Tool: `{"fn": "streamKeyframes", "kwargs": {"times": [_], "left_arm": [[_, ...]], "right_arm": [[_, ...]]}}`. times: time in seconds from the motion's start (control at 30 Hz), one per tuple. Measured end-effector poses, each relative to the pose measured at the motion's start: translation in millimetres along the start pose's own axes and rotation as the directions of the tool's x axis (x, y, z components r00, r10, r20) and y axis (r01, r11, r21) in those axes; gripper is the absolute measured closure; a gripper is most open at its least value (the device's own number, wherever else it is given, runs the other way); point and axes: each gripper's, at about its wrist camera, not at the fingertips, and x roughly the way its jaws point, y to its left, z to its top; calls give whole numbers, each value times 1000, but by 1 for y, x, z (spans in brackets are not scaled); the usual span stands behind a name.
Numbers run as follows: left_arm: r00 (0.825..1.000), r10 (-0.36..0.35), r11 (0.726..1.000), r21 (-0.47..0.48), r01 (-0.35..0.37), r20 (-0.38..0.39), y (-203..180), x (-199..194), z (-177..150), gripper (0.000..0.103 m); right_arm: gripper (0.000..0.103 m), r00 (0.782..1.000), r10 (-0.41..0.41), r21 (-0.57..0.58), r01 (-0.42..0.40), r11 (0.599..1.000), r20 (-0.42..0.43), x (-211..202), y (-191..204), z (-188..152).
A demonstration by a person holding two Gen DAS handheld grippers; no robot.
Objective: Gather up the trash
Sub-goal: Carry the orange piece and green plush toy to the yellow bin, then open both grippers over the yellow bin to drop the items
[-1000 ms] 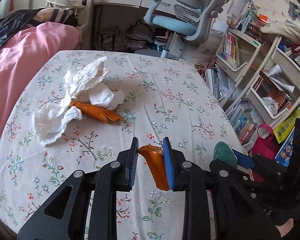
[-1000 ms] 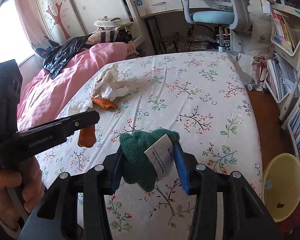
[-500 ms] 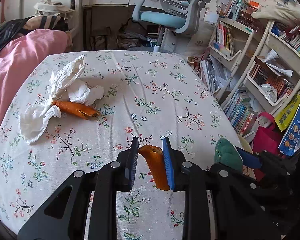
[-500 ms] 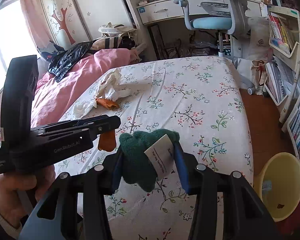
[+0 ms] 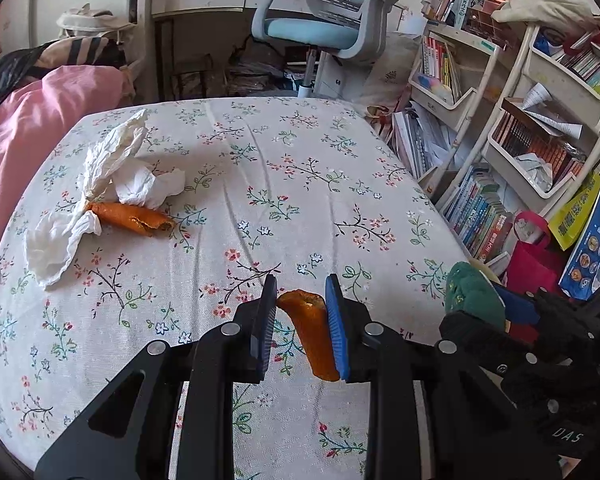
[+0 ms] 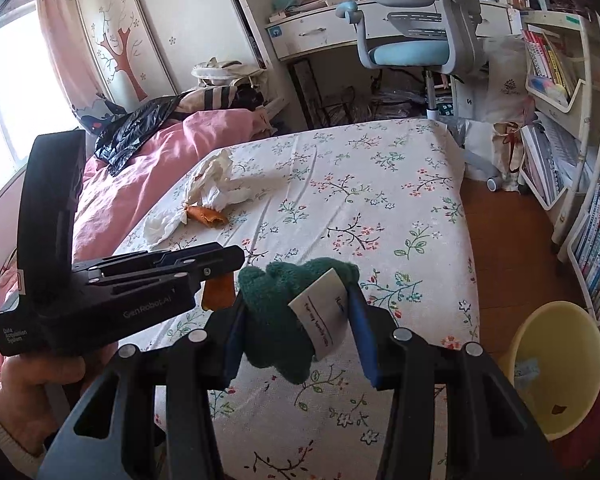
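An orange peel piece is clamped in the left gripper, held above the bed near its front edge. A green fuzzy item with a white tag is grasped by the right gripper, also over the front edge. Crumpled white tissues and a second orange peel are left lying toward the bed's left edge. A yellow bin is seen on the floor beside the bed's right edge.

We see a strip of orange peel lying on the floral bedsheet against crumpled white tissues, a round yellow plastic bin apparently on the floor right of the bed.
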Motion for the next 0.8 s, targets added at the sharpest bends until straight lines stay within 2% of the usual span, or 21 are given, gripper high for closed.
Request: {"fn": "streamKeyframes", "kwargs": {"times": [0.3, 0.47, 0.8], "left_arm": [[1000, -5, 999, 36, 6, -10, -17, 6, -2, 80], [998, -55, 997, 48, 55, -12, -35, 5, 3, 80], [990, -143, 980, 141, 143, -15, -120, 18, 19, 80]], "right_arm": [[56, 999, -32, 22, 31, 999, 36, -16, -20, 2], [56, 994, -84, 50, 81, 995, 64, -35, -47, 1], [55, 977, -191, 192, 169, 967, 99, -66, -123, 8]]}}
